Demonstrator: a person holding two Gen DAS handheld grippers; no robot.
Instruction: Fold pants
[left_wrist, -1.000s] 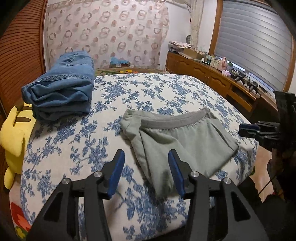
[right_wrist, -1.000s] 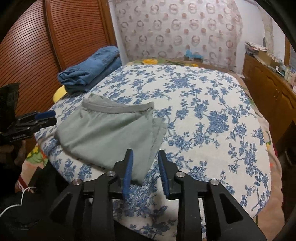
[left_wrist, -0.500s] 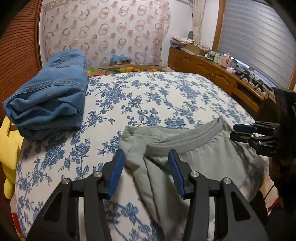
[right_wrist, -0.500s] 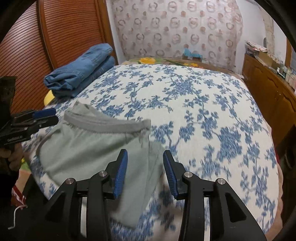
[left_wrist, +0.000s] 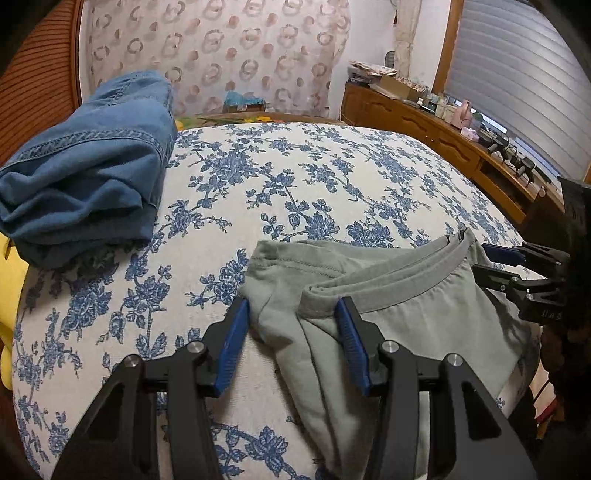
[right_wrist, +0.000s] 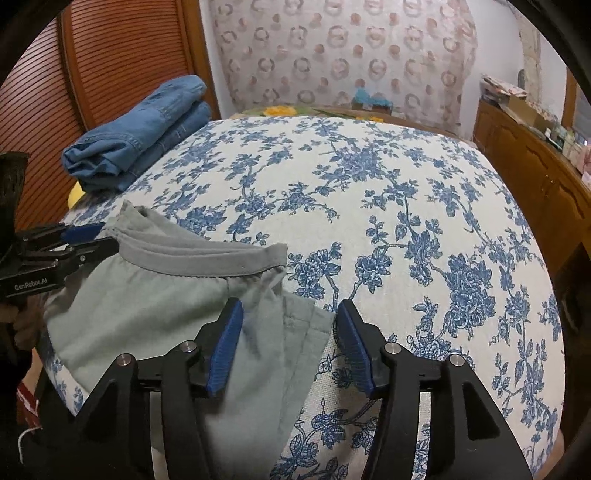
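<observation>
Left wrist view
Left gripper (left_wrist: 293, 341): its jaws are standing spread, pinching nothing, straddling a folded corner of the grey-green pants (left_wrist: 424, 314).
Pants: they are lying folded on the floral bedspread (left_wrist: 295, 184), waistband (left_wrist: 391, 286) facing the far side.
Jeans (left_wrist: 85, 181): they are sitting folded, well apart from the pants, at the bedspread's far left.
Right gripper (left_wrist: 495, 264): it is hovering at the pants' right edge.

Right wrist view
Right gripper (right_wrist: 288, 345): its jaws have just been opening and are standing spread over the pants' (right_wrist: 155, 314) right edge, gripping nothing.
Left gripper (right_wrist: 96, 240): it is sitting at the waistband's (right_wrist: 207, 258) left end.
Jeans (right_wrist: 140, 133): they are lying beyond the pants.
</observation>
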